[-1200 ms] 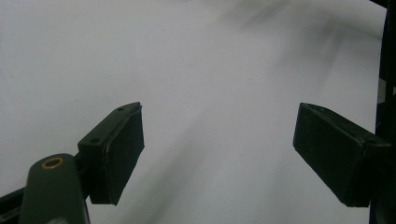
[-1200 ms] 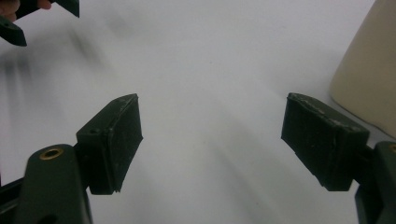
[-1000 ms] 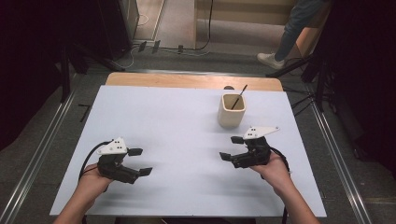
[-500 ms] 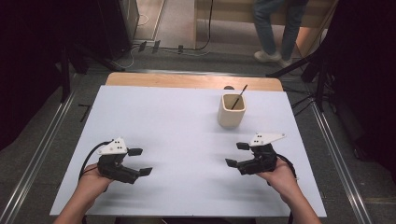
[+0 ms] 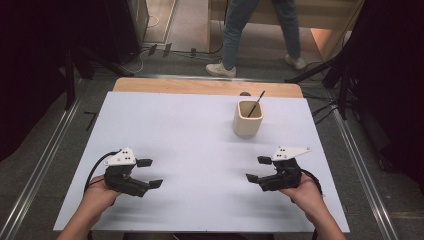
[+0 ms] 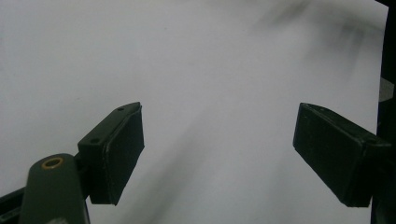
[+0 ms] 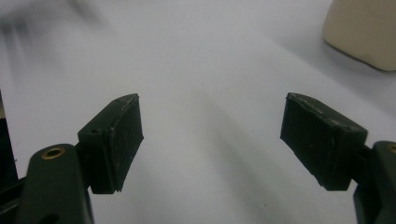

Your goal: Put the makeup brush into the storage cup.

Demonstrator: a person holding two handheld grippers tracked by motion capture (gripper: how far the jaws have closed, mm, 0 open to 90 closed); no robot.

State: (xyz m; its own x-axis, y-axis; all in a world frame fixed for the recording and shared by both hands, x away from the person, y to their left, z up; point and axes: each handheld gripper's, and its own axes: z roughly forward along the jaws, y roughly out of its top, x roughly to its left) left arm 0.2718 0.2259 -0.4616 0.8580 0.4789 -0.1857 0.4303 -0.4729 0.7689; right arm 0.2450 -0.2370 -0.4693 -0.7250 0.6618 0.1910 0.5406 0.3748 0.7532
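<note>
Two grippers meet us in the high view: the left gripper (image 5: 149,173) and the right gripper (image 5: 258,169), each in a hand low over the white table (image 5: 190,135), tips turned toward each other, both with jaws spread wide and nothing between them. Beyond the right gripper, well apart from it and a little toward the table's middle, stands a cream cup (image 5: 248,118), upright, with a dark stirrer (image 5: 256,104) leaning out of it toward the far right. We can read no label or writing on the cup or the grippers.

From the left gripper view we see its two black pads (image 6: 122,149) held wide over bare table.

From the right gripper view we see its pads (image 7: 119,140) equally wide, the cup (image 7: 362,32) ahead and off to the upper right, clear of them.
</note>
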